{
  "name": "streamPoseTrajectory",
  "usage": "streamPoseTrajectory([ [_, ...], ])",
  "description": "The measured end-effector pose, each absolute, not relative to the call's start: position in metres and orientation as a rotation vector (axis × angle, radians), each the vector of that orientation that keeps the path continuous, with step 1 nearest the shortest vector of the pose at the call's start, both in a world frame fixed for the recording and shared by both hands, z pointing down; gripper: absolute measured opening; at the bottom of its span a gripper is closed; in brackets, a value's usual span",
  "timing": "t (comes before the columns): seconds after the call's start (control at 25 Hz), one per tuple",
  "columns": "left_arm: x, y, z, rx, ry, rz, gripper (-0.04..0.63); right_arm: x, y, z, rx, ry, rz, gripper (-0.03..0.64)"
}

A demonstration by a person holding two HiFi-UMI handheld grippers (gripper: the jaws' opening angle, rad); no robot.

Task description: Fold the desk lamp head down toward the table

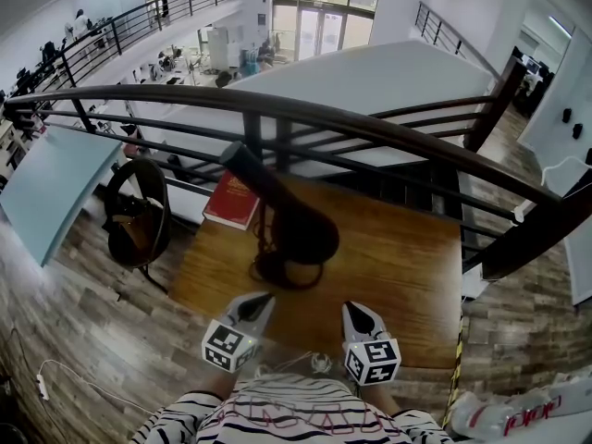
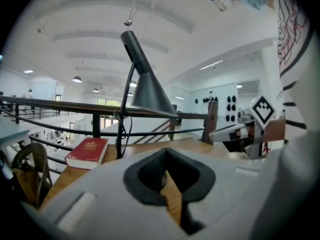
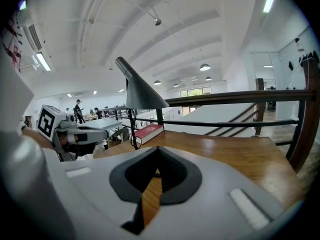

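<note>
Left gripper (image 2: 166, 153) and right gripper (image 3: 157, 153) both pressed together on nothing, side by side but apart, low over the near edge of the wooden table (image 1: 407, 266) and well short of the desk lamp (image 1: 298, 232). From the head view, only a foreshortened dark cone above a round base, with a red book (image 1: 233, 202) beyond it by the railing (image 1: 370, 123). From the gripper views, the side profile instead: upright stem with cord looped round it, grey cone shade held high, mouth facing down, slim neck jutting up behind. Also caught there, each gripper's neighbour with its marker cube. Stands untouched toward the table's far left, head not yet lowered.
</note>
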State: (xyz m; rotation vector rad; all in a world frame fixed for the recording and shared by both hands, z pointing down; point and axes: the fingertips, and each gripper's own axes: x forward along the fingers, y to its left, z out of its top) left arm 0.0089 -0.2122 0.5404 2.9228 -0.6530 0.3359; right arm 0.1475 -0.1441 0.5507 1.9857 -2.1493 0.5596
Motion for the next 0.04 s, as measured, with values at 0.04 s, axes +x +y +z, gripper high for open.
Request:
streamPoseTrajectory([
  [0.04, 0.0105, -0.2113, 0.5386, 2.920, -0.653, 0.338, 0.002, 0.1481, -0.1442, 0.5497, 1.983, -2.152, 0.557, 0.002],
])
